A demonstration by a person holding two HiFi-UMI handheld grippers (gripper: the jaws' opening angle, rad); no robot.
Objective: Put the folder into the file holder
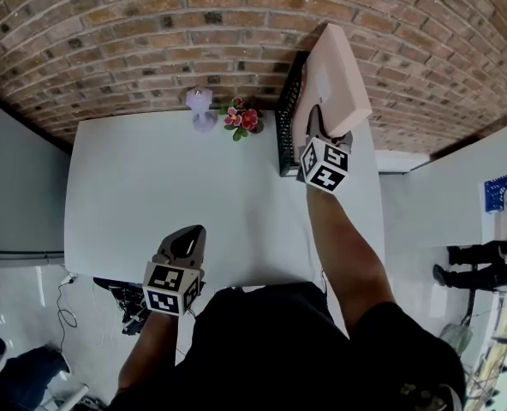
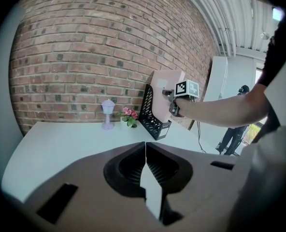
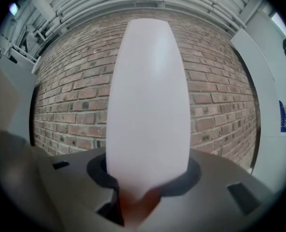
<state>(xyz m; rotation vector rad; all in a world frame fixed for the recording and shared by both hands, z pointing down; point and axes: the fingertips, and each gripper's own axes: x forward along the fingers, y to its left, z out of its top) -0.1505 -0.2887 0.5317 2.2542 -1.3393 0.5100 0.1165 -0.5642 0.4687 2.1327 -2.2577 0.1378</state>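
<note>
The right hand-held gripper (image 1: 318, 122) is clamped on the near edge of the pink folder (image 1: 337, 71), which tilts over the black mesh file holder (image 1: 285, 131) at the back of the desk (image 1: 151, 195). The folder looks light, stiff and smooth, so gripping mid-edge seems steadier than a corner. The left hand-held gripper (image 1: 185, 240) is closed and empty.

**Pink folder tilted at the black file holder**

The folder (image 1: 337, 74) is thick and pale pink. It stands tilted in the upper right of the head view, its lower end at the open top of the file holder (image 1: 285, 118), an upright black mesh rack just left of it.
</note>
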